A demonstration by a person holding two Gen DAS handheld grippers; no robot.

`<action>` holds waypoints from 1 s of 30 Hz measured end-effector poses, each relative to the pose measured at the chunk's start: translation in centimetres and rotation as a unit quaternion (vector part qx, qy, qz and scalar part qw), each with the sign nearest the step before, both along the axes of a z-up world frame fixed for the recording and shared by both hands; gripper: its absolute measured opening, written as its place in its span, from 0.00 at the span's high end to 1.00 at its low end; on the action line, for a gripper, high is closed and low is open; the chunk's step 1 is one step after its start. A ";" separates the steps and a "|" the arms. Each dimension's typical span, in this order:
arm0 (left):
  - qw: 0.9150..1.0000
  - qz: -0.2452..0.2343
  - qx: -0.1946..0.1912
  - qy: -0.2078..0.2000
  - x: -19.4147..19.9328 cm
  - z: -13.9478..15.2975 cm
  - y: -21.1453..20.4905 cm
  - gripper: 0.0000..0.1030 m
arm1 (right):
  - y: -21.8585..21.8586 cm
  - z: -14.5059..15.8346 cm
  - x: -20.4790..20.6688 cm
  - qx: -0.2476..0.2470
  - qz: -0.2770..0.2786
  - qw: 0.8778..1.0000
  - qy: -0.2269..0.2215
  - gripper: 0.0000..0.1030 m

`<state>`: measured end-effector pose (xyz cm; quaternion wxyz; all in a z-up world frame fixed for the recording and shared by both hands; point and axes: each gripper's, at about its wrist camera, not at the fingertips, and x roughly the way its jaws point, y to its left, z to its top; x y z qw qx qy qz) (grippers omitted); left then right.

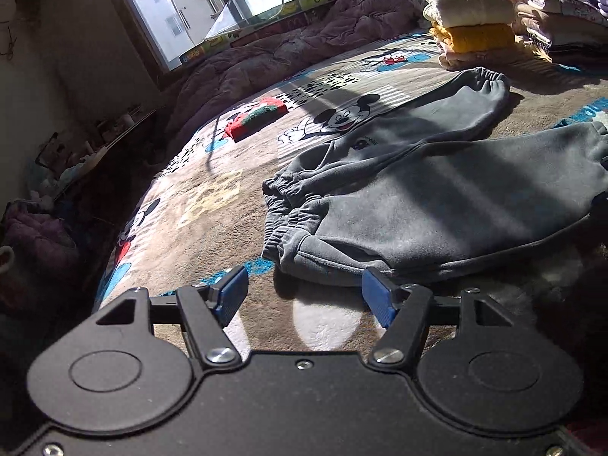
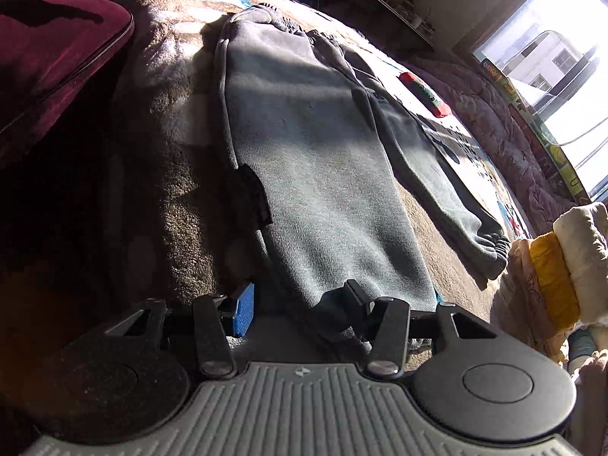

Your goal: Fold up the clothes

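Grey sweatpants (image 1: 437, 197) lie flat on the Mickey Mouse blanket (image 1: 212, 197), waistband at the left, legs running right. My left gripper (image 1: 304, 296) is open and empty, just in front of the waistband corner, its right pad close to the hem. In the right wrist view the same sweatpants (image 2: 323, 174) stretch away from me. My right gripper (image 2: 300, 304) is open at the near leg cuff, with the cloth edge lying between the fingers (image 2: 243, 307).
A small folded red and green garment (image 1: 256, 117) lies on the blanket beyond the pants. Stacks of folded clothes (image 1: 475, 22) stand at the back right. A purple quilt (image 1: 273, 53) lies under the window. A dark red cushion (image 2: 49, 49) is at my right gripper's left.
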<state>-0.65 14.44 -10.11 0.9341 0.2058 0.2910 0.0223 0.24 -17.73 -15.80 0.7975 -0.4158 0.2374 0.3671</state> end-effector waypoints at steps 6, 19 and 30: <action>1.000 0.011 -0.011 -0.005 -0.5 -0.9 0.9 0.35 | -0.2 1.8 -2.9 -0.038 0.025 0.998 -0.042 0.52; 0.954 -0.125 0.271 -0.013 2.6 -8.5 0.0 0.37 | -1.5 -2.6 -6.6 -0.117 0.051 0.977 -0.172 0.61; 0.833 -0.303 0.463 -0.018 5.1 -10.7 1.3 0.37 | -1.9 -3.1 -6.6 -0.105 0.058 0.972 -0.201 0.53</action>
